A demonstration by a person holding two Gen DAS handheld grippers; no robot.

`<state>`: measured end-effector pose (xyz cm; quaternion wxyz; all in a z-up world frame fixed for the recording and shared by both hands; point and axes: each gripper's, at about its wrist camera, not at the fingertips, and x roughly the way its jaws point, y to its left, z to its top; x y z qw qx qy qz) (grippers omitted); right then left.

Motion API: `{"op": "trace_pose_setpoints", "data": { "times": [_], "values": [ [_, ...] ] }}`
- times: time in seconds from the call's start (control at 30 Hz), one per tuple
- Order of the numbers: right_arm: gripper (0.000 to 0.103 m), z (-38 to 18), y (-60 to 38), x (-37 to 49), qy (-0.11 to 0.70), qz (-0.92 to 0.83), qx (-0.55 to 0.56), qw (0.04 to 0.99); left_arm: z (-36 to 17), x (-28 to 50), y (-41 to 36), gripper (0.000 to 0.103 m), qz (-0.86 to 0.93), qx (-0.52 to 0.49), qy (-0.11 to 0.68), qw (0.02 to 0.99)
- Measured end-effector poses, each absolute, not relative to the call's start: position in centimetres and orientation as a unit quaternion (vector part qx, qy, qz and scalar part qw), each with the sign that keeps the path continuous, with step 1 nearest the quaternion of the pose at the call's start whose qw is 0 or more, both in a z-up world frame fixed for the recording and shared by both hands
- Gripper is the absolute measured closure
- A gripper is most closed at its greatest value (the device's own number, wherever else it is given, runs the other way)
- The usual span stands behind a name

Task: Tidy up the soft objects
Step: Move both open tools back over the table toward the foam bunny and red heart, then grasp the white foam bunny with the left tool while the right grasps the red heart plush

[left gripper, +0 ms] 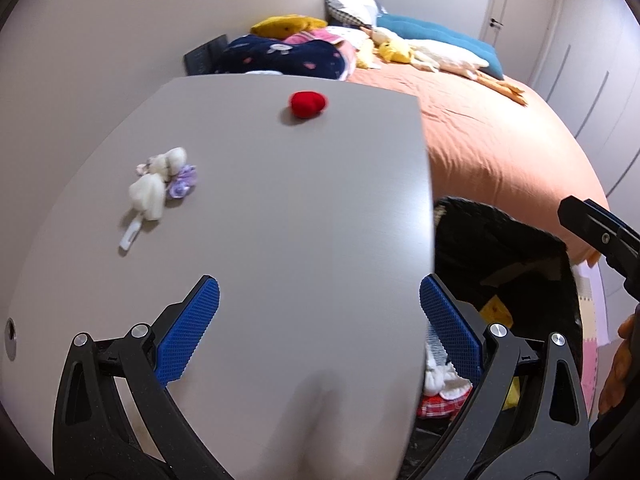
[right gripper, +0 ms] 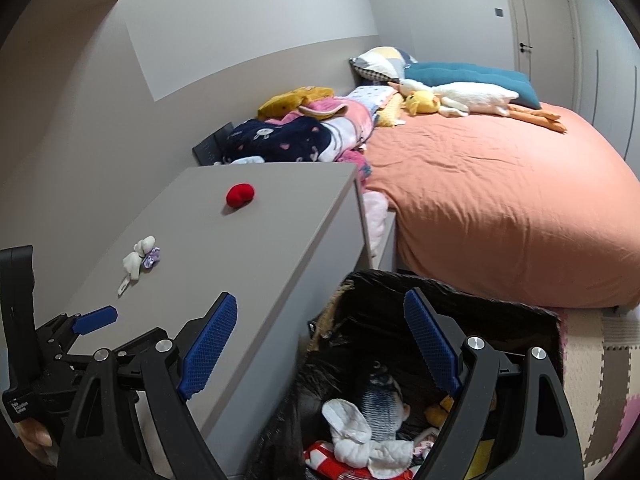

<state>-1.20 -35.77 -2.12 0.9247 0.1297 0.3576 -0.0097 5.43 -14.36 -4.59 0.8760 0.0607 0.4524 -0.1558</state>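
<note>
A red plush heart (left gripper: 307, 104) (right gripper: 240, 195) lies near the far end of the grey tabletop (left gripper: 260, 208) (right gripper: 224, 248). A small white and purple plush toy (left gripper: 162, 184) (right gripper: 141, 258) lies on the table's left side. My left gripper (left gripper: 320, 320) hovers open over the table's near right edge, nothing between its blue pads. My right gripper (right gripper: 320, 332) is open above a black bin (right gripper: 440, 320) (left gripper: 504, 248) beside the table. The bin holds several soft items, among them a white sock and a red checked cloth. The left gripper also shows at the right wrist view's left edge.
An orange-sheeted bed (right gripper: 500, 200) (left gripper: 492, 128) stands beyond the bin, with folded blankets, pillows, a white goose plush (right gripper: 468, 98) and a yellow duck plush at its head. Foam floor mats (right gripper: 596, 392) lie to the right. A closed door (right gripper: 540, 28) is at the far wall.
</note>
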Motion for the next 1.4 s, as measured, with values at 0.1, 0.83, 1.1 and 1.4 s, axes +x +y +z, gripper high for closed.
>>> {"op": "trace_pose_setpoints", "data": {
  "times": [0.1,0.83,1.1,1.4],
  "values": [
    [0.017,-2.3,-35.0,-0.2,0.36,-0.004,0.128,0.924,-4.7,6.3,-13.1,0.006,-0.148,0.052,0.453,0.877],
    [0.017,-5.3,-30.2,8.0,0.399,0.045,0.125,0.907,-6.0,12.1,-4.3,0.021,-0.071,0.038,0.445,0.892],
    [0.017,-5.6,-29.5,10.6,0.401,0.055,0.12,0.907,-6.8,14.9,-1.2,0.051,-0.063,0.0,0.463,0.884],
    [0.017,-6.2,-29.3,14.5,0.414,0.064,0.118,0.9,-7.6,16.6,-0.5,0.051,-0.086,-0.012,0.476,0.875]
  ]
}}
